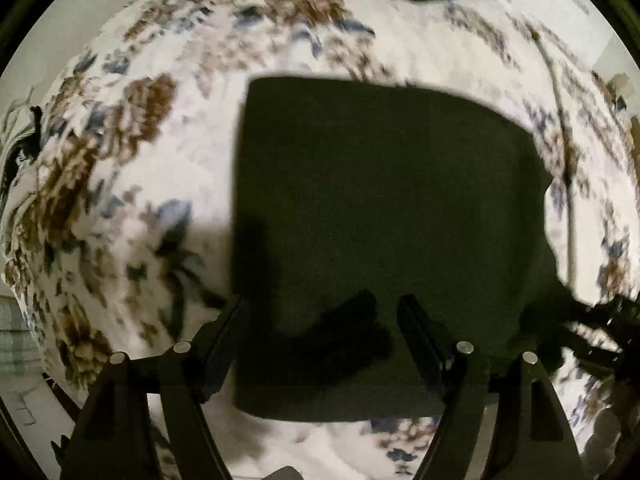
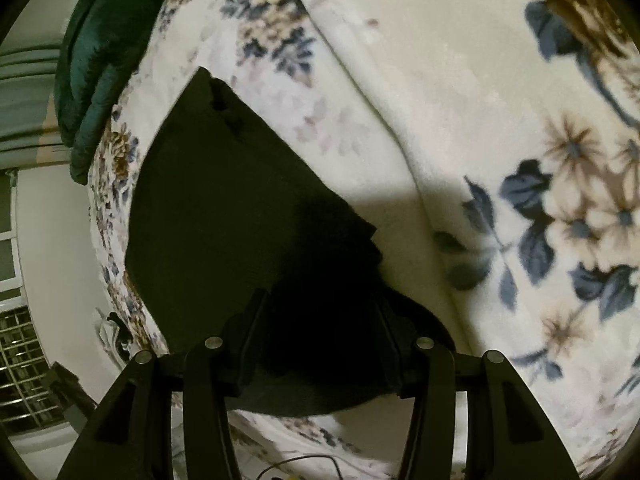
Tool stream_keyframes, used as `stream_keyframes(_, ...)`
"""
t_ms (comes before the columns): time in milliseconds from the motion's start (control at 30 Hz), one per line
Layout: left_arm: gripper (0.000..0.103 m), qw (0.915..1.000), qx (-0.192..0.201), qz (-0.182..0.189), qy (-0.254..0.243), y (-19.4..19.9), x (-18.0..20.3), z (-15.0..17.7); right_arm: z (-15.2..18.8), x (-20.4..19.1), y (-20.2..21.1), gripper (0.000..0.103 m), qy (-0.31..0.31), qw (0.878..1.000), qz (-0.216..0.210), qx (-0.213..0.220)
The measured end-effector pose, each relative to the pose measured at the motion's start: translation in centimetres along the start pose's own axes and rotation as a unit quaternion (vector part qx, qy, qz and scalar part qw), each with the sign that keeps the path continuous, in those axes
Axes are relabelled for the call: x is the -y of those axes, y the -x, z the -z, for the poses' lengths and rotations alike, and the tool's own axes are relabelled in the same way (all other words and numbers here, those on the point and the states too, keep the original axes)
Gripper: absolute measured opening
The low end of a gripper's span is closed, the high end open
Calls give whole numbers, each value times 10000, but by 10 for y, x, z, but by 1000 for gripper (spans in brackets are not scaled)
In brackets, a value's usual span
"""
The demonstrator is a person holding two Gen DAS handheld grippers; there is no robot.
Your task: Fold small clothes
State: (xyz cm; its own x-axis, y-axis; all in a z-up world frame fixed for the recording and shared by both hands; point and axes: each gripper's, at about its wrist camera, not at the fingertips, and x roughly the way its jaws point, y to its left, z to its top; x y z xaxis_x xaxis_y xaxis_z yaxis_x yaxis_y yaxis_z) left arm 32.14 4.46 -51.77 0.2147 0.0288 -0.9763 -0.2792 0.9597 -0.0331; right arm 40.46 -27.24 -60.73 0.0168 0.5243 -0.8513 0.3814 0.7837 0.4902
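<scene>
- Dark, flat-folded cloth garment (image 1: 380, 216) lies squared on the cream floral fleece blanket (image 1: 132, 184) covering the bed.
- Left hand-held gripper (image 1: 320, 336) hovers over its near edge, jaws spread, empty.
- Right hand-held gripper (image 2: 320, 332) likewise gapes, holding nothing, above the ragged right corner.
- Best to pinch both near corners evenly.
- Open blanket lies right; green pillow (image 2: 92, 80) bounds the far side.

A big soft blanket (image 1: 168, 184) covers the bed; it is white with brown flowers and blue leaves, and a long crease runs across it in the right wrist view. A dark green cushion (image 2: 92, 80) sits at the far edge of the blanket. Off the bed there is a pale wall (image 2: 52, 240) and a window with a metal grid (image 2: 20, 364).
</scene>
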Motion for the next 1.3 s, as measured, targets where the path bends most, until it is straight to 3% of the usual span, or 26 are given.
stream_keyframes(67, 76, 9997, -227, -7, -5, -21, 4, 5, -3, 3, -9, 52, -35, 10000, 1, -58)
stream_keyframes(167, 87, 9999, -140, -9, -52, -34, 8, 8, -2, 4, -17, 44, -34, 10000, 6, -16)
stream_keyframes(233, 103, 9999, -98, 60, -64, -41, 9, 4, -2, 5, -19, 41, -83, 10000, -11, 23)
stream_keyframes(333, 103, 9997, -169, 154, -32, -53, 7, -3, 0, 7, -19, 29, -195, 9997, -80, 133)
stream_keyframes(400, 103, 9998, -44, 201, -25, -55, 7, -3, 4, 7, -17, 26, -181, 9996, -39, 226)
stream_keyframes(567, 103, 9995, -234, 196, -22, -55, 9, -13, 8, -1, -6, 17, -141, 9991, 32, 392)
stream_keyframes(700, 103, 9998, 172, 44, -76, -21, 4, -14, 16, -12, 13, 14, -19, 9981, 167, 597)
stream_keyframes(800, 103, 9988, 429, -141, -207, 2, -3, -5, 23, -27, 21, 14, 425, 9948, 660, 648)
stream_keyframes(833, 103, 9985, 450, -226, -226, 6, -5, 1, 23, -27, 20, 20, 448, 9947, 713, 595)
stream_keyframes(967, 103, 9966, 438, -672, -201, 8, -25, 18, 9, 5, 20, 27, -420, 9981, 49, 444)
stream_keyframes(1067, 103, 9947, 412, -930, -130, 10, -42, 32, -2, 19, 20, 26, -727, 9952, -430, 492)
stream_keyframes(1100, 103, 9949, 377, -934, -73, 9, -47, 32, -3, 20, 19, 21, -757, 9947, -450, 532)
stream_keyframes(1133, 103, 9952, 279, -932, 60, 6, -54, 35, -2, 20, 21, 6, -783, 9944, -389, 602)
stream_keyframes(1300, 103, 9955, 81, -859, 394, 8, -72, 47, 15, 15, 52, 5, -858, 9913, -378, 922)
